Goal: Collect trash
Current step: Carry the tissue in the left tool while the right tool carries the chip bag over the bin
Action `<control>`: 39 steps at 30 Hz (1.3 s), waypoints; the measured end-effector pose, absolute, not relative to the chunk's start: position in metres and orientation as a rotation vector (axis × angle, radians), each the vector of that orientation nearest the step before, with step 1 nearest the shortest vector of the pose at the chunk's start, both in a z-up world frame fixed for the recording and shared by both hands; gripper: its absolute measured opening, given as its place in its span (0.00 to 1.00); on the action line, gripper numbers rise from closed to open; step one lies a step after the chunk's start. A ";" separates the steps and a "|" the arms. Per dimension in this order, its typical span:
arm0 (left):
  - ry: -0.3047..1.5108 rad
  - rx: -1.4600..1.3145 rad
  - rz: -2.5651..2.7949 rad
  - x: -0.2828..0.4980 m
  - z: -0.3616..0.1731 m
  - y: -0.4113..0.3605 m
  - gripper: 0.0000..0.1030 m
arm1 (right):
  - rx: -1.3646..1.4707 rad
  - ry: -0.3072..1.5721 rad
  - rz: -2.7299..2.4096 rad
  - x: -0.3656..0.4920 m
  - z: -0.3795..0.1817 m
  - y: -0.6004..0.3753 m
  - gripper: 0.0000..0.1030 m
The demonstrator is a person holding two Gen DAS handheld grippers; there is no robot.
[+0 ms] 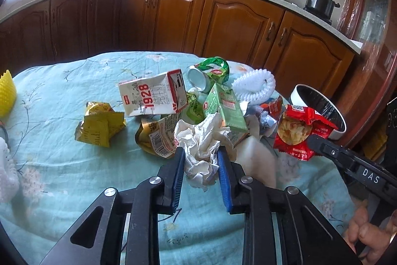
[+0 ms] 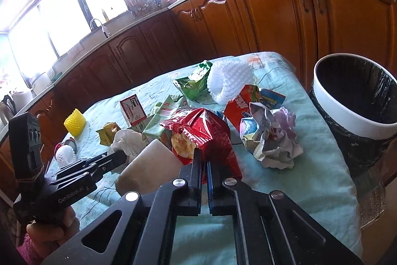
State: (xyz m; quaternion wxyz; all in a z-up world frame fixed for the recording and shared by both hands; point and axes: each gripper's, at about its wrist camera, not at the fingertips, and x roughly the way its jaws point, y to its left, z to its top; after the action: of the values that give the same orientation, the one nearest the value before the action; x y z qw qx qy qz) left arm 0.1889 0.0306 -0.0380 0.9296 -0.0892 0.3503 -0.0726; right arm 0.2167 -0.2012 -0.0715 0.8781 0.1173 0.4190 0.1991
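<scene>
My left gripper [image 1: 201, 153] is shut on a crumpled white tissue [image 1: 201, 140], which also shows in the right wrist view [image 2: 129, 140]. My right gripper [image 2: 204, 157] is shut on a red snack wrapper [image 2: 201, 133] and holds it above the table; the wrapper also shows in the left wrist view [image 1: 301, 131]. A white bin with a black liner [image 2: 354, 101] stands at the table's right edge. More trash lies on the table: a white 1928 milk carton [image 1: 151, 96], a green carton [image 1: 224, 106], a green can [image 1: 208, 73], yellow wrappers [image 1: 99, 126] and crumpled paper [image 2: 270, 135].
The table has a light blue floral cloth [image 1: 62, 165]. A white foam net [image 2: 228, 81], a yellow foam cup [image 2: 74, 122] and a beige roll [image 2: 146, 165] lie on it. Wooden kitchen cabinets [image 1: 223, 24] stand behind the table.
</scene>
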 end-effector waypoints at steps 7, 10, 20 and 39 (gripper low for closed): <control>0.664 -0.160 -0.195 0.177 -0.014 0.010 0.24 | 0.263 0.836 0.398 0.215 -0.057 -0.217 0.03; 0.662 -0.144 -0.228 0.179 -0.010 -0.005 0.24 | 0.273 0.821 0.380 0.214 -0.051 -0.229 0.03; 0.681 -0.100 -0.350 0.202 -0.005 -0.059 0.24 | 0.302 0.791 0.273 0.213 -0.042 -0.286 0.03; 0.753 0.007 -0.475 0.289 -0.018 -0.168 0.24 | 0.352 0.812 0.083 0.243 -0.061 -0.391 0.03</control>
State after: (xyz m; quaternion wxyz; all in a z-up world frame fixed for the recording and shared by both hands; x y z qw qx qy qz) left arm 0.2886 -0.1678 -0.0183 0.9025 0.0033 0.3641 -0.2299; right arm 0.2431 -0.3907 -0.0613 0.9028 0.1702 0.3928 0.0403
